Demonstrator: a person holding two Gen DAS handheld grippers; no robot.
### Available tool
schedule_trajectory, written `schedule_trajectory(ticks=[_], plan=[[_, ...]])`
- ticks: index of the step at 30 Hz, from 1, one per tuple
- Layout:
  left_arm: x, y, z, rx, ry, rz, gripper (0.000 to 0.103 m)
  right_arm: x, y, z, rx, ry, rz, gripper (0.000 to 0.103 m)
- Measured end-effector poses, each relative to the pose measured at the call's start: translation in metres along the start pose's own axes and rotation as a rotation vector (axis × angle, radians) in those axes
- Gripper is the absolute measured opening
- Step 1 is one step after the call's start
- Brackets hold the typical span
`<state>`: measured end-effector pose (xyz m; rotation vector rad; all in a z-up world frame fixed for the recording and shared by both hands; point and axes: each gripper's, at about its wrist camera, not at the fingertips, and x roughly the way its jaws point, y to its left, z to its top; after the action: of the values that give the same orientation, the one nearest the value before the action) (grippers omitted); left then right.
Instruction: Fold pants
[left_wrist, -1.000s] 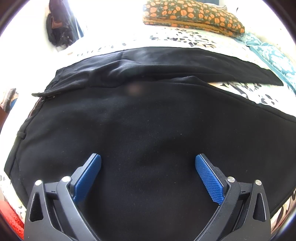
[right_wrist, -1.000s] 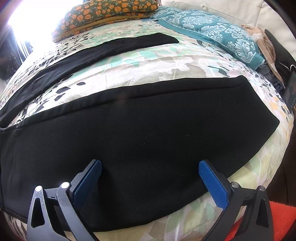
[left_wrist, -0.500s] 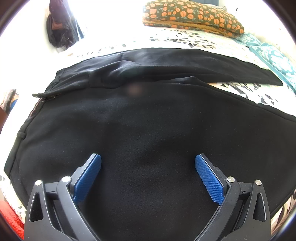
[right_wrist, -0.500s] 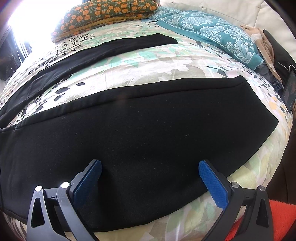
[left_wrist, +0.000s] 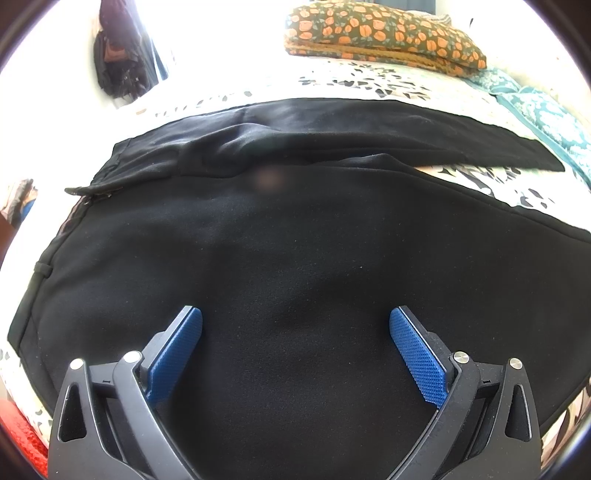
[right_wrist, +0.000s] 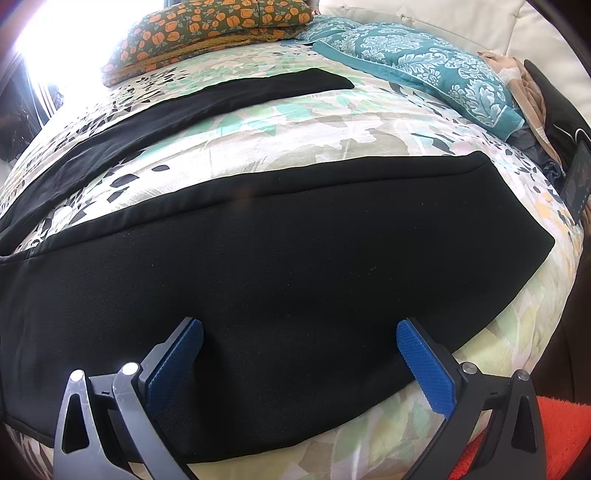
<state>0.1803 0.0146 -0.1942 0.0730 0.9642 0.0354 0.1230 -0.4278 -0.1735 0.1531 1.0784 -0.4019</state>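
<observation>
- On the bed (right_wrist: 332, 122), a soft cover with green, grey and white leaf shapes is lying under everything.
- At the far end, an orange flower pillow (right_wrist: 207, 26) is sitting beside a teal blanket (right_wrist: 417, 62) with curly white patterns. Bright light is pouring in on the left side of the room.
- The black pants (right_wrist: 280, 266) are lying flat across the bed. The two legs are spreading apart, with bed cover showing between them. The cloth is looking smooth and a bit fuzzy.
- The left hand-held gripper (left_wrist: 295, 350) is hanging over the wide top part of the pants (left_wrist: 295, 240), its bumpy blue pads wide apart, holding nothing.
- The right hand-held gripper (right_wrist: 300, 360) is hanging over the near leg, pads wide apart too, holding nothing.
</observation>
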Motion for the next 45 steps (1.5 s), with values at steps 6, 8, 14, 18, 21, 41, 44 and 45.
schedule_trajectory(ticks=[6, 8, 14, 18, 21, 41, 44, 45], plan=[[0.000, 0.003, 0.000, -0.010, -0.002, -0.015, 0.102, -0.007, -0.005, 0.005, 0.016, 0.014, 0.012, 0.103], [0.000, 0.004, 0.000, -0.012, -0.007, -0.021, 0.102, -0.016, -0.009, 0.006, 0.036, -0.019, 0.006, 0.103], [0.000, 0.003, -0.001, -0.007, -0.018, -0.014, 0.102, -0.029, -0.010, 0.012, 0.038, -0.082, -0.005, 0.103], [0.000, 0.003, -0.001, -0.007, -0.019, -0.014, 0.102, -0.029, -0.004, 0.013, 0.019, -0.080, 0.002, 0.103], [0.000, 0.003, 0.000, -0.007, -0.020, -0.014, 0.102, -0.031, 0.000, 0.014, 0.005, -0.093, -0.001, 0.103], [-0.001, 0.003, 0.000, -0.006, -0.024, -0.012, 0.102, -0.044, 0.009, 0.016, -0.025, -0.163, 0.001, 0.103], [-0.001, 0.003, 0.000, -0.006, -0.026, -0.013, 0.102, -0.044, 0.010, 0.017, -0.029, -0.163, 0.003, 0.103], [-0.001, 0.003, 0.000, -0.007, -0.027, -0.013, 0.102, -0.044, 0.011, 0.017, -0.031, -0.163, 0.004, 0.103]])
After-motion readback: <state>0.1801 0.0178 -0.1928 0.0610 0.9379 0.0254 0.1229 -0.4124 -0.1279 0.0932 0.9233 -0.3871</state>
